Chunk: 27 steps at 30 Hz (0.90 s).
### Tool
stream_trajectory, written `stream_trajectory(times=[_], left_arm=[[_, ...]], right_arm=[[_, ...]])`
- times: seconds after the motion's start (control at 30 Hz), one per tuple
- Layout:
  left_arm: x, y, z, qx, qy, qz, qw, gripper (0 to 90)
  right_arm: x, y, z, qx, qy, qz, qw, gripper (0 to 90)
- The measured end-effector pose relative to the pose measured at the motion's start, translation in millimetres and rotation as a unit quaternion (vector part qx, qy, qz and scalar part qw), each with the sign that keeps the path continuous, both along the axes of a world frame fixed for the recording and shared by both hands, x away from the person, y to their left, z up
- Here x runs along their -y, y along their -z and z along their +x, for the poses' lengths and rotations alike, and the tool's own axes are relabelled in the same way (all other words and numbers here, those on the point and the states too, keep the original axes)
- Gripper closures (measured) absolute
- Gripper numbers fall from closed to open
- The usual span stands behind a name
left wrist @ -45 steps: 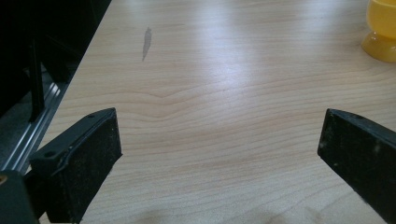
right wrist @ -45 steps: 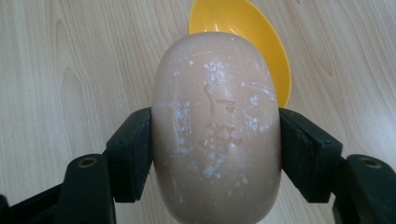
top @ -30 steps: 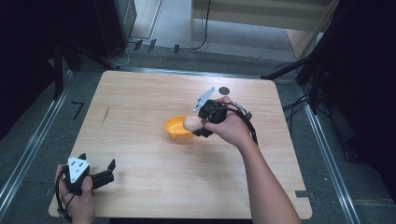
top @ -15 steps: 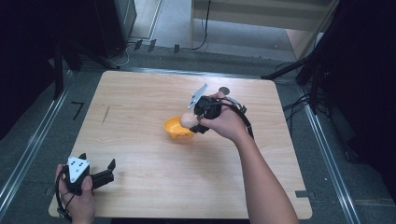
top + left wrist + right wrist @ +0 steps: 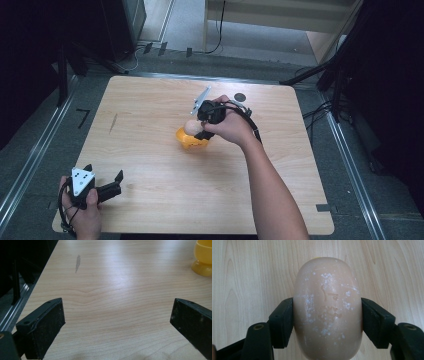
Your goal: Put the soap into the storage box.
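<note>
A beige egg [image 5: 328, 307] with white flecks is clamped between the two black jaws of my right gripper [image 5: 327, 315]. From above, the egg [image 5: 192, 127] hangs right over a yellow egg cup [image 5: 192, 141] near the table's middle, with the right gripper [image 5: 200, 126] pointing down at it. Whether the egg touches the cup I cannot tell. My left gripper [image 5: 119, 182] rests at the table's near left corner, jaws wide apart with nothing between them. The yellow cup [image 5: 203, 257] stands far off at the upper right of the left gripper view.
A wooden table [image 5: 150, 110] carries a small dark round disc [image 5: 240, 97] near its far edge and a thin grey mark [image 5: 113, 122] at the left. Metal rails and cables run along the floor around the table.
The right gripper with the egg has shifted slightly left and toward the far side, staying over the yellow cup. The left gripper has not moved.
</note>
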State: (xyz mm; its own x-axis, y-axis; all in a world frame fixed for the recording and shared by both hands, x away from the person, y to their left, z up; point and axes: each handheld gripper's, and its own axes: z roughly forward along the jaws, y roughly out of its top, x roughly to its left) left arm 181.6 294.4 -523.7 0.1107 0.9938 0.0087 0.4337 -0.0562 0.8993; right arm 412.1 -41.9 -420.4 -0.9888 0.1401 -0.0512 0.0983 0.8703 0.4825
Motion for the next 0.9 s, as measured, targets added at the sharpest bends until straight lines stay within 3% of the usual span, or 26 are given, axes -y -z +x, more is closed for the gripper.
stream_trajectory(times=[0.6,0.9], left_arm=[[-0.9,-0.2,0.0,-0.002,0.000,-0.004,1.0000,0.0],[-1.8,-0.2,-0.1,0.000,-0.001,-0.009,1.0000,0.0]], right_arm=[[-10.8,19.1,14.9,-0.021,-0.015,-0.035,0.9990,33.3],[-17.5,23.5,17.8,-0.017,-0.022,-0.039,0.9989,33.3]])
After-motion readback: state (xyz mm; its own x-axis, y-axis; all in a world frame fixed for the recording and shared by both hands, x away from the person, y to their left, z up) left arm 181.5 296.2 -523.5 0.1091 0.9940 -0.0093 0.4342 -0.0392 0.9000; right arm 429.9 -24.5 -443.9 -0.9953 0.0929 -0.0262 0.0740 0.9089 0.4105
